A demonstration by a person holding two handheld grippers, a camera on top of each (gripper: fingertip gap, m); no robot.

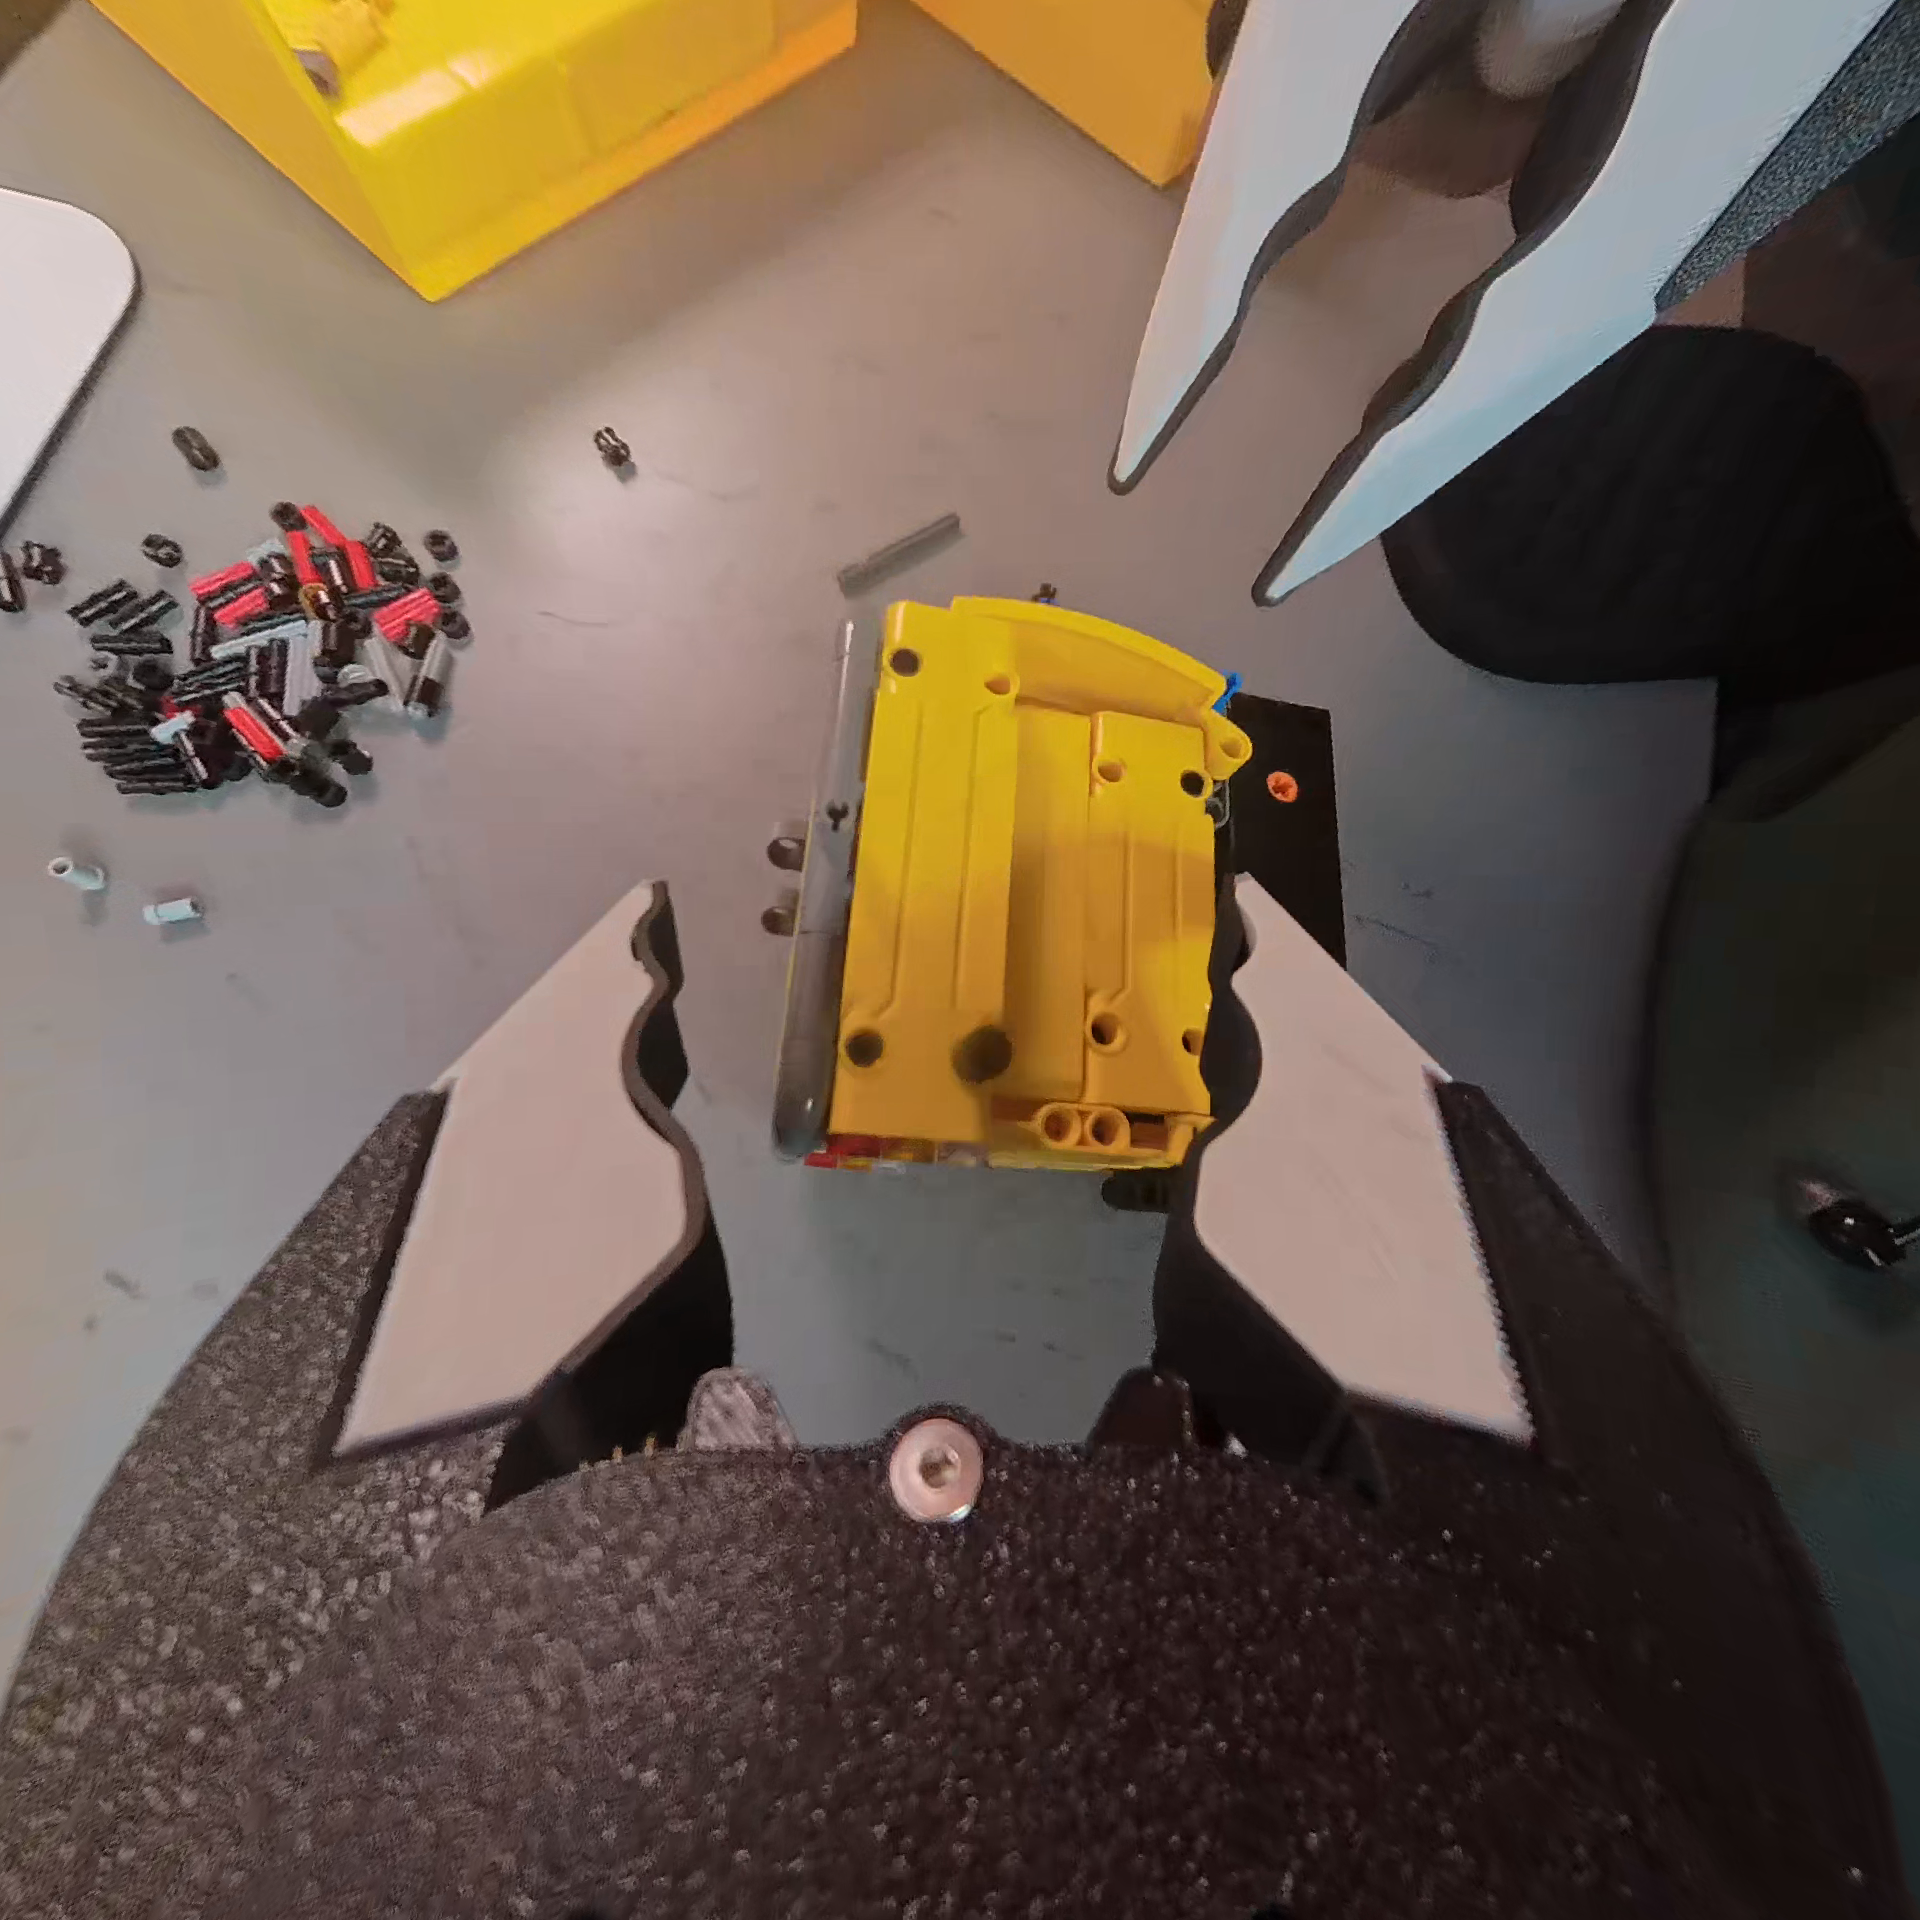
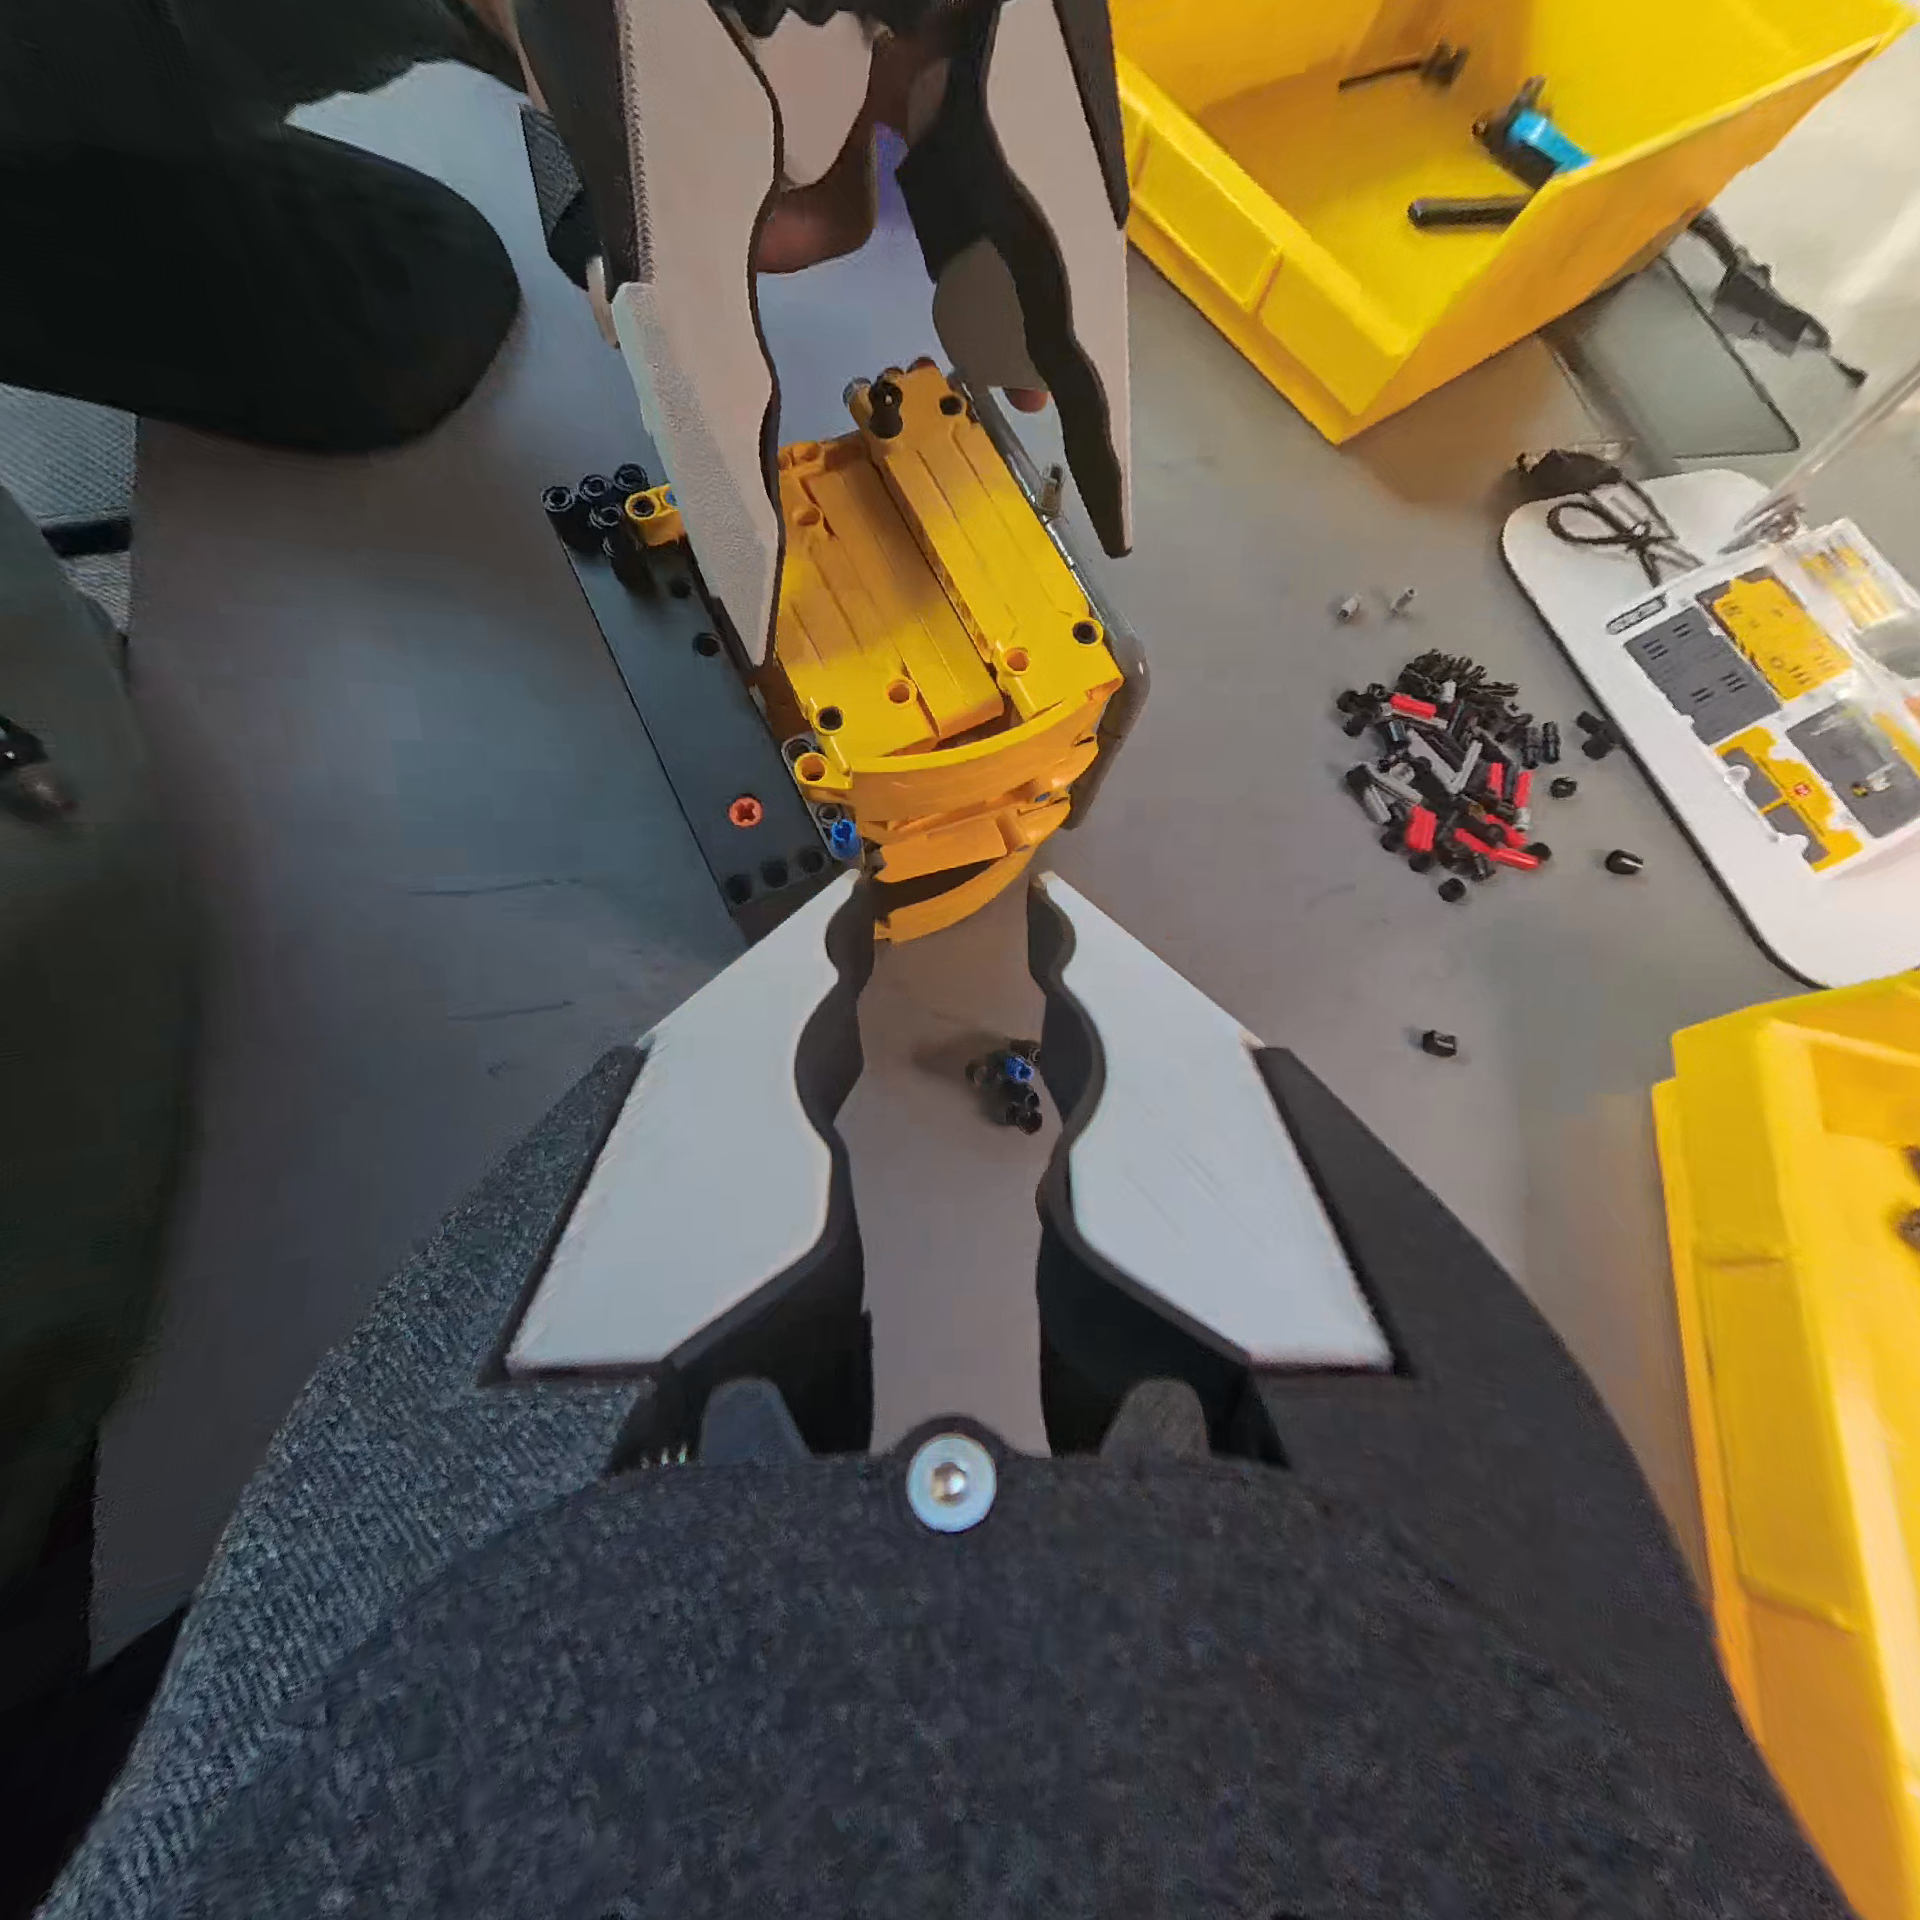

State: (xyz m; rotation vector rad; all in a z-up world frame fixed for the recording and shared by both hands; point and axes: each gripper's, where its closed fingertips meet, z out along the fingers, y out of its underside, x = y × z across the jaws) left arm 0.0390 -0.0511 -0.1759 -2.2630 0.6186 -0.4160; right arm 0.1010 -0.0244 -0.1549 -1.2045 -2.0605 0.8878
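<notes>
A yellow brick-built assembly (image 1: 1039, 904) lies on the grey table beside a black perforated plate (image 1: 1288, 748) with an orange pin. My left gripper (image 1: 948, 904) is open and straddles the assembly. Its right finger touches the assembly's side and its left finger stands apart. In the right wrist view the left gripper (image 2: 940, 603) comes down from the top over the assembly (image 2: 935, 644). My right gripper (image 2: 945, 883) is open with a narrow gap and empty, its tips at the assembly's curved end. It also shows in the left wrist view (image 1: 1195, 535), beyond the assembly.
A pile of small black, red and grey pins (image 1: 270, 655) (image 2: 1455, 769) lies on the table. A few black and blue pins (image 2: 1013, 1086) lie under my right gripper. Yellow bins (image 2: 1455, 208) (image 2: 1787, 1351) (image 1: 520, 125) and a white board with a printed sheet (image 2: 1766, 727) stand around.
</notes>
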